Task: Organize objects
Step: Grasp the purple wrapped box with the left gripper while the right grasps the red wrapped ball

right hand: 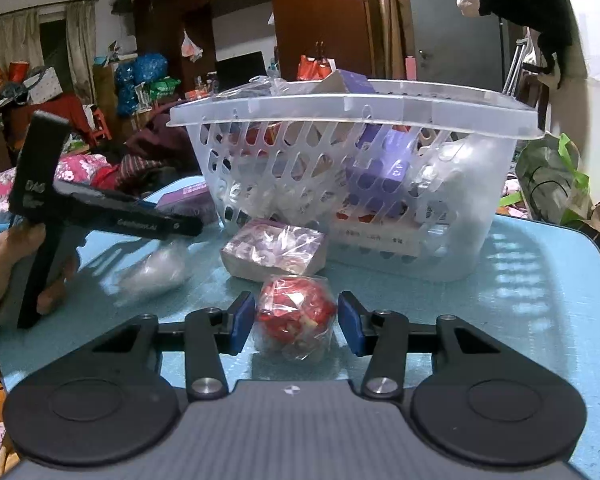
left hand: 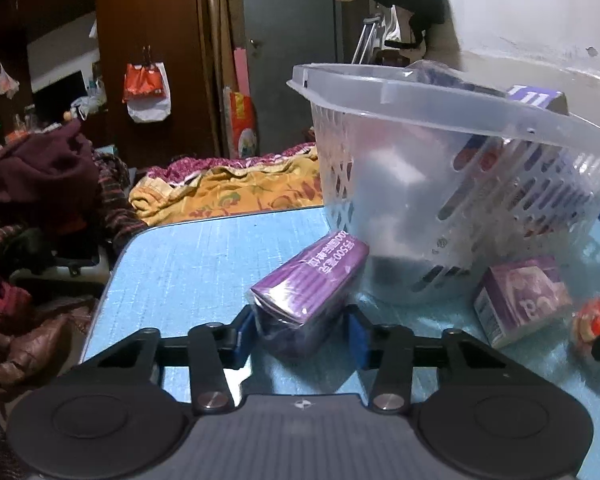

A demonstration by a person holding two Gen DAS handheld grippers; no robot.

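Note:
A clear plastic basket (left hand: 440, 128) with several packets inside stands on the blue table (left hand: 188, 264). My left gripper (left hand: 298, 332) is open, its blue pads on either side of a wrapped purple box (left hand: 308, 284) that lies on the table. A second purple box (left hand: 520, 304) lies to its right. In the right wrist view my right gripper (right hand: 296, 326) is open around a red ball in clear wrap (right hand: 296, 320), with small gaps on both sides. The basket (right hand: 356, 108) stands just beyond, a wrapped pale box (right hand: 274, 250) in front of it.
The left gripper's body and the hand holding it (right hand: 4, 264) show at the left of the right wrist view. A crumpled clear wrapper (right hand: 156, 268) lies on the table. A bed with blankets (left hand: 228, 192) and piled clothes (left hand: 40, 176) lie beyond the table's far edge.

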